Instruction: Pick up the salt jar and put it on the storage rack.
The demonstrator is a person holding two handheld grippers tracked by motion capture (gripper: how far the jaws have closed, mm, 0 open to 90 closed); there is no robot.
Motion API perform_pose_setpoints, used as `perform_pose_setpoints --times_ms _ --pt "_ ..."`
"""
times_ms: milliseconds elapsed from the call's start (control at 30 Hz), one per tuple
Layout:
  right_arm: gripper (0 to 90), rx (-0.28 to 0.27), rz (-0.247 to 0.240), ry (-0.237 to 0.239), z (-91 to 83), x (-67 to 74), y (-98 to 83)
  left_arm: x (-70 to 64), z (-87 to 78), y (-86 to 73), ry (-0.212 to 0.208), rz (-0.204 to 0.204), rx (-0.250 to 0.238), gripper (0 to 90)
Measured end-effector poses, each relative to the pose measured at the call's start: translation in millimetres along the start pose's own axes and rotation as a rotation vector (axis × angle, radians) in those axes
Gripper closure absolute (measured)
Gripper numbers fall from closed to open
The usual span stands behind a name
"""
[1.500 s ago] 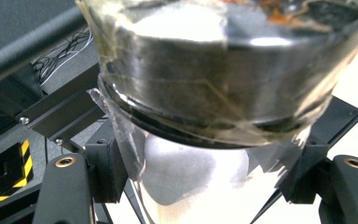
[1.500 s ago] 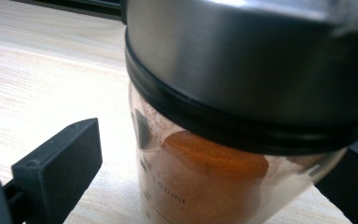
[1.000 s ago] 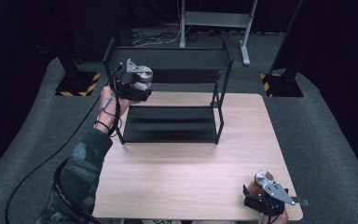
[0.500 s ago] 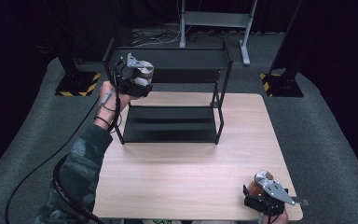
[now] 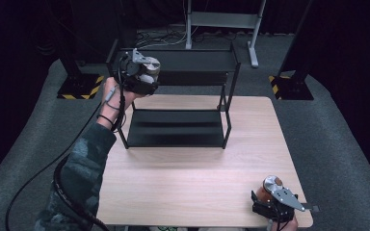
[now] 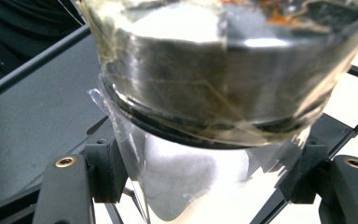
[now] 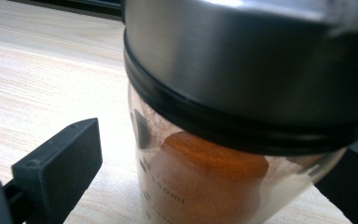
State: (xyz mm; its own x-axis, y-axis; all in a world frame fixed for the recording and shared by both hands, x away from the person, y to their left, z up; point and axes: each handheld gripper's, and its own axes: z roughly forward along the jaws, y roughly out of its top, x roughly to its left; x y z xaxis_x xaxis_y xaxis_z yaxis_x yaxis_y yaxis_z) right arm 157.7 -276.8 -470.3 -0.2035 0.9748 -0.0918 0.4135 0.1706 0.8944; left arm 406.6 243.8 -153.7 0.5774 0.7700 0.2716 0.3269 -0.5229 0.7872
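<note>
So the left gripper [image 5: 147,77] is up at the far left of the table, held by a hand [image 5: 113,96] over the left end of the black two-tier rack [image 5: 178,132], right about level with its top shelf [image 5: 192,60]. It's got a glass jar with a metal lid [image 5: 144,67] between its jaws. In the left gripper view the glass jar with a metal lid [image 6: 214,93] sits so close to the camera that its top is cut off, and the jaws press in on the glass body from both sides just under the lid, closed down to the jar's width. There's clear tape or film wrapped around the lid, all crinkly. What's inside is washed out white by glare, so can't tell the contents. The right gripper [image 5: 274,204] is way over at the near right corner of the wooden table [image 5: 183,187], partly cut off by the bottom edge of the high view, hand mostly hidden. A spice jar [image 5: 267,190] with orange-brown powder sits in front of it. In the right gripper view the spice jar [image 7: 223,140] stands on the wood between the jaws, steel lid with a black ring, printed measuring marks on the glass that are mostly too blurry to read. The left jaw sits clearly apart from the glass, so the gripper is spread wider than the jar; the right jaw is half hidden behind it and I can't tell if it touches. The rack's lower shelf [image 5: 176,134] looks bare, though the far part sits in shadow.
</note>
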Motion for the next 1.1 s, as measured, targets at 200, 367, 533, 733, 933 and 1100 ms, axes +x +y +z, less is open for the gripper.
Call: perform_pose_setpoints --times_ms 200,367,533,733,933,1100 --pt "0.0 0.000 0.000 0.000 -0.1 0.0 -0.1 0.2 -3.5 5.9 0.000 0.000 -0.010 30.8" --pt "0.0 -0.001 0.001 0.000 -0.3 -0.1 -0.3 1.4 -5.1 10.1 0.004 -0.001 -0.011 30.8" --pt "0.0 -0.002 0.000 0.000 -0.4 0.1 -0.5 2.5 -8.1 12.9 0.005 0.002 -0.013 30.9" --pt "0.0 -0.002 -0.001 -0.002 -0.4 0.5 -0.5 3.5 -11.7 15.9 0.009 0.004 -0.018 30.9" --pt "0.0 -0.001 -0.003 -0.003 -0.3 0.8 -0.3 4.8 -15.2 19.5 0.015 0.004 -0.027 30.8" --pt "0.0 -0.001 -0.005 -0.004 -0.4 1.1 -0.3 5.2 -17.0 22.6 0.018 0.004 -0.032 30.8"
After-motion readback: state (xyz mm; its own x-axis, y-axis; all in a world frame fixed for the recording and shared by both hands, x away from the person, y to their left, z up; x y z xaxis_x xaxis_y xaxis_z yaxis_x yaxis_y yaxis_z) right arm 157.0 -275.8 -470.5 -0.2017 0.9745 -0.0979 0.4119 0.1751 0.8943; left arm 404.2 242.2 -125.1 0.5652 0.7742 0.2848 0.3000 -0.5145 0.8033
